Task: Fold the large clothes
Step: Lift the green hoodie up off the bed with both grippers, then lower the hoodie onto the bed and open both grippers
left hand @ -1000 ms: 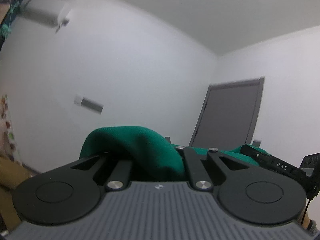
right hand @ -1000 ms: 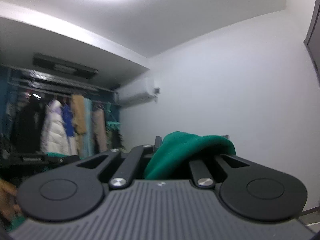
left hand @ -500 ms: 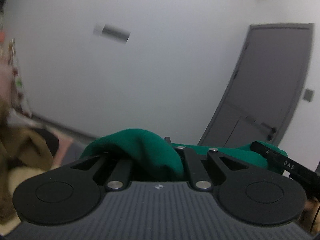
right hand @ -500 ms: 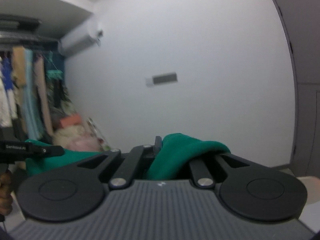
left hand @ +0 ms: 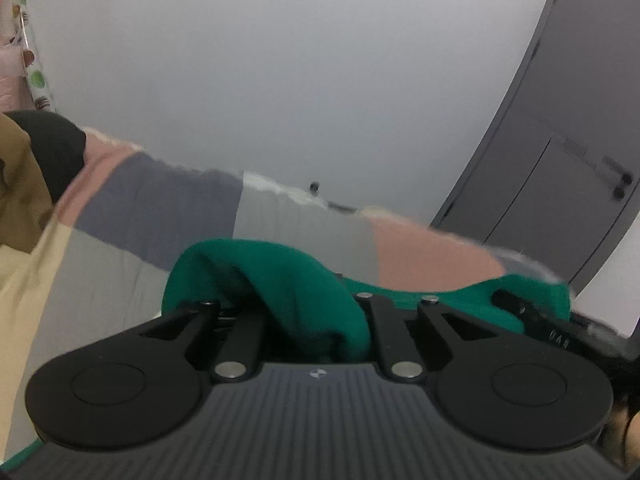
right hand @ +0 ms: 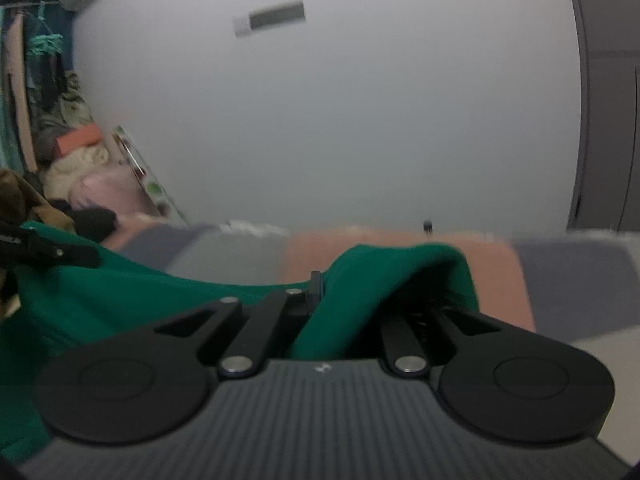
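A large green garment (left hand: 280,276) hangs bunched between both grippers, low over a patchwork blanket (left hand: 160,208). My left gripper (left hand: 316,296) pinches a thick fold of it; its jaws are opening slightly with the cloth still between them, and the fingertips are buried in the fabric. The right gripper (left hand: 532,312) shows at the right edge of the left wrist view. In the right wrist view my right gripper (right hand: 356,284) grips another fold of the green garment (right hand: 120,292), jaws also opening a little. The left gripper (right hand: 48,250) holds the far left end.
The blanket (right hand: 568,276) of pink, grey and cream blocks spreads below both grippers up to a white wall. A grey door (left hand: 560,168) stands at the right. Brown and black clothes (left hand: 24,176) are heaped at the left, with hanging clothes (right hand: 24,80) beyond.
Both grippers have come down fast with the green garment and tipped forward. The ceiling and lamp have left the views; the blanket now fills the lower part.
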Demonstrator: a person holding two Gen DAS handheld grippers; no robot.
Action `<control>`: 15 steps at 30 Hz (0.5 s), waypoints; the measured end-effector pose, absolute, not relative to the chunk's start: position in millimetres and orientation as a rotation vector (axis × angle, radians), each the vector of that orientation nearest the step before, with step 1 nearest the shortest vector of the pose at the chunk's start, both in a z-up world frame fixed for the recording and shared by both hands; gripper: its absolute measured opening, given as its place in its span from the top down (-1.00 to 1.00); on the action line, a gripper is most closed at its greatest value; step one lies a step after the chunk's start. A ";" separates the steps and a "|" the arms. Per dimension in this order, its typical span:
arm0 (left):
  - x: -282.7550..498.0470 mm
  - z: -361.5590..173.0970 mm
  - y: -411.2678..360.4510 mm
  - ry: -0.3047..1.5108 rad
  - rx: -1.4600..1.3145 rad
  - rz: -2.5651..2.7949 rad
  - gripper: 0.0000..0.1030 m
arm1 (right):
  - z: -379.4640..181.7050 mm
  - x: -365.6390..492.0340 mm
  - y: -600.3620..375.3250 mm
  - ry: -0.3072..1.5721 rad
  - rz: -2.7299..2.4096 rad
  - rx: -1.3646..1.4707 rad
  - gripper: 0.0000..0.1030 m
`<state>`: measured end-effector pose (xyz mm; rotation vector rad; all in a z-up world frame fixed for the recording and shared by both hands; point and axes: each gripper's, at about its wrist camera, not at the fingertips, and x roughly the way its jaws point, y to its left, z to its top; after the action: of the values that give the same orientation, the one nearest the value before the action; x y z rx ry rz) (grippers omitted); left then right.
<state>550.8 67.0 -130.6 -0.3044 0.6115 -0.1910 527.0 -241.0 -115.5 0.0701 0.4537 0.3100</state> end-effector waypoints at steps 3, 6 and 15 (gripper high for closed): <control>567.3 -145.6 70.6 0.657 -0.307 -0.192 0.74 | -128.1 533.7 -240.0 0.525 0.292 0.092 0.82; 568.8 -151.2 69.0 0.690 -0.298 -0.211 0.60 | -136.1 537.3 -242.8 0.564 0.271 0.097 0.78; 509.3 -107.0 67.9 0.676 -0.218 -0.229 -0.45 | -118.5 508.3 -237.2 0.567 0.265 0.164 -0.21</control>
<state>509.3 67.9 -107.0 -0.2179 0.6756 -0.2285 508.3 -237.2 -118.5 0.1639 0.5669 0.2646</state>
